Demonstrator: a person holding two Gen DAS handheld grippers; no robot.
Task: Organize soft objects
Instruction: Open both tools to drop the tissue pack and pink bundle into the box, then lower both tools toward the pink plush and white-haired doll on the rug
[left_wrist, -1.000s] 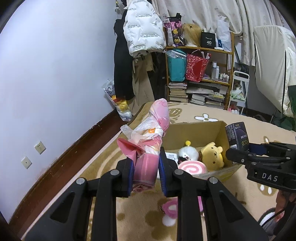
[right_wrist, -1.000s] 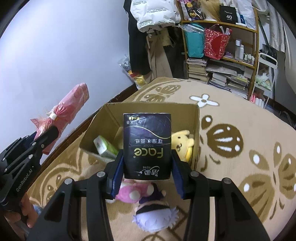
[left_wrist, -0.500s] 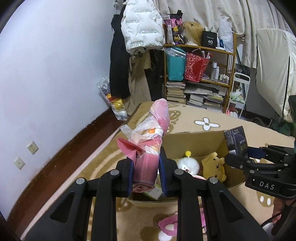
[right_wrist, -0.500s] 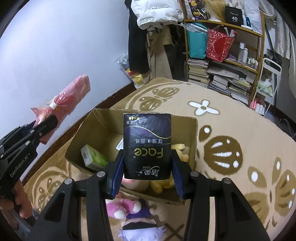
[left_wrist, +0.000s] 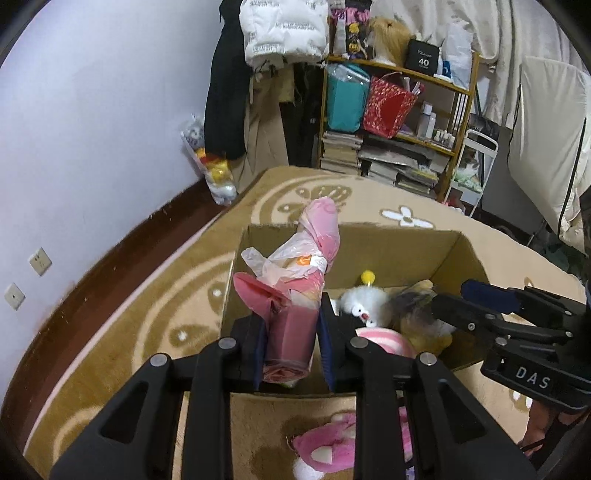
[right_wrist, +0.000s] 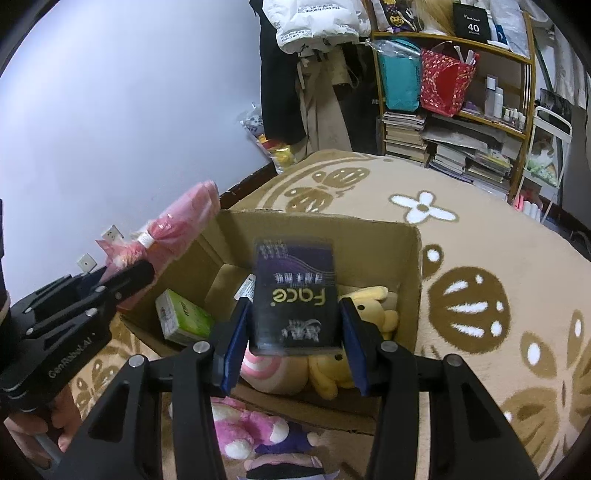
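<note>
My left gripper (left_wrist: 290, 345) is shut on a pink folded umbrella in a clear wrapper (left_wrist: 295, 288), held over the left part of an open cardboard box (left_wrist: 388, 247). My right gripper (right_wrist: 293, 339) has its jaws spread wide; the black Face tissue pack (right_wrist: 295, 295) sits blurred between them with gaps on both sides, tilting down over the box (right_wrist: 314, 229). Inside the box lie a yellow plush (right_wrist: 369, 321), a pink-and-white roll plush (right_wrist: 258, 365), a white fluffy plush (left_wrist: 362, 302) and a green tissue pack (right_wrist: 184, 317).
Pink and purple plush toys (right_wrist: 251, 432) lie on the patterned carpet (right_wrist: 480, 258) in front of the box. A purple wall (left_wrist: 92, 129) is at left. A cluttered bookshelf (left_wrist: 391, 122) and hanging coats stand at the back.
Both grippers moved forward over the box. The right jaws opened and the tissue pack came loose, tilting downward and blurring. The left gripper still holds the umbrella.
</note>
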